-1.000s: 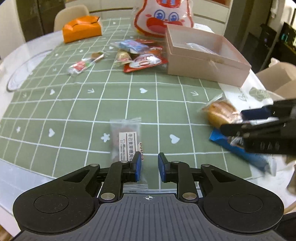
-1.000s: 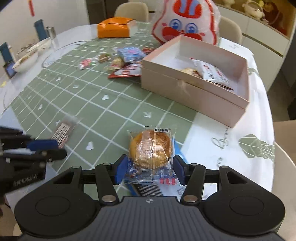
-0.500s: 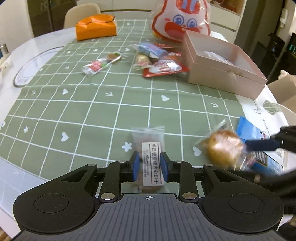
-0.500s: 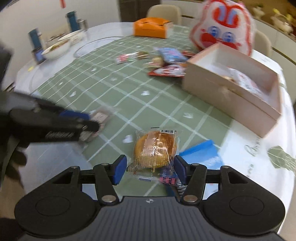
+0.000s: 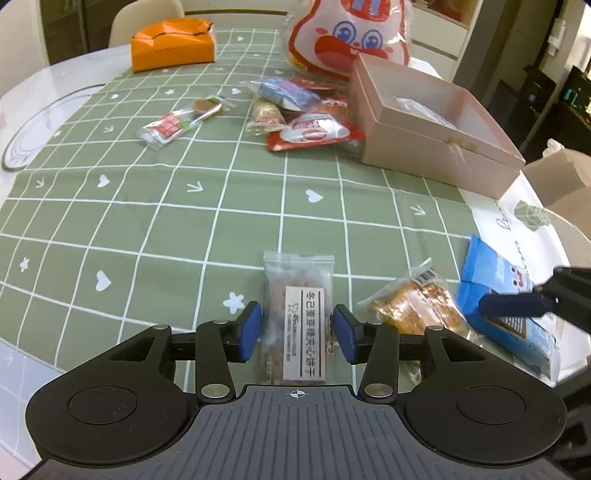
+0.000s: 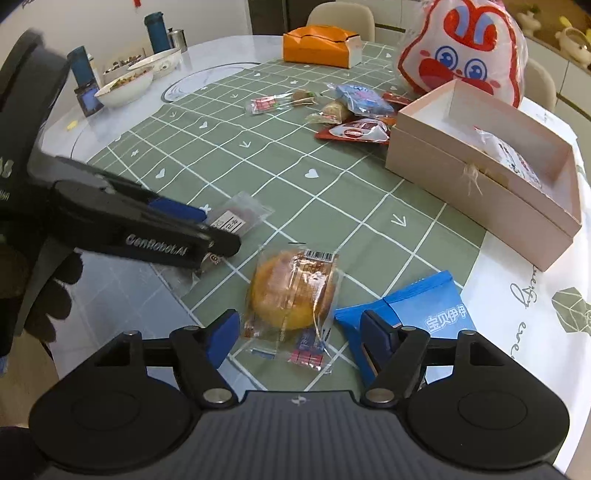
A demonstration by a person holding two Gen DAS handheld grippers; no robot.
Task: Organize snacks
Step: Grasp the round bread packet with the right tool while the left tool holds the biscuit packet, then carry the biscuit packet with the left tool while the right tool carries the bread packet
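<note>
My left gripper [image 5: 297, 330] is open, its pads on either side of a clear-wrapped biscuit [image 5: 297, 314] that lies on the green checked cloth; it also shows in the right wrist view [image 6: 236, 218]. My right gripper [image 6: 295, 338] is open around a wrapped round bun [image 6: 293, 288], which lies flat on the cloth; the bun also shows in the left wrist view [image 5: 417, 302]. A blue packet [image 6: 424, 314] lies just right of the bun. A pink open box [image 6: 484, 170] with a white packet [image 6: 513, 155] inside stands at the right.
A pile of several snacks [image 5: 299, 110] lies left of the box, with a long clear packet [image 5: 177, 122] further left. A rabbit-face bag [image 6: 461, 51] and an orange tissue box [image 6: 317, 44] stand at the back. Bowls [image 6: 125, 81] and bottles [image 6: 159, 33] are at far left.
My left gripper, shut on the biscuit half a second ago, has opened and the biscuit lies on the cloth. My right gripper has opened wider and the bun rests on the table.
</note>
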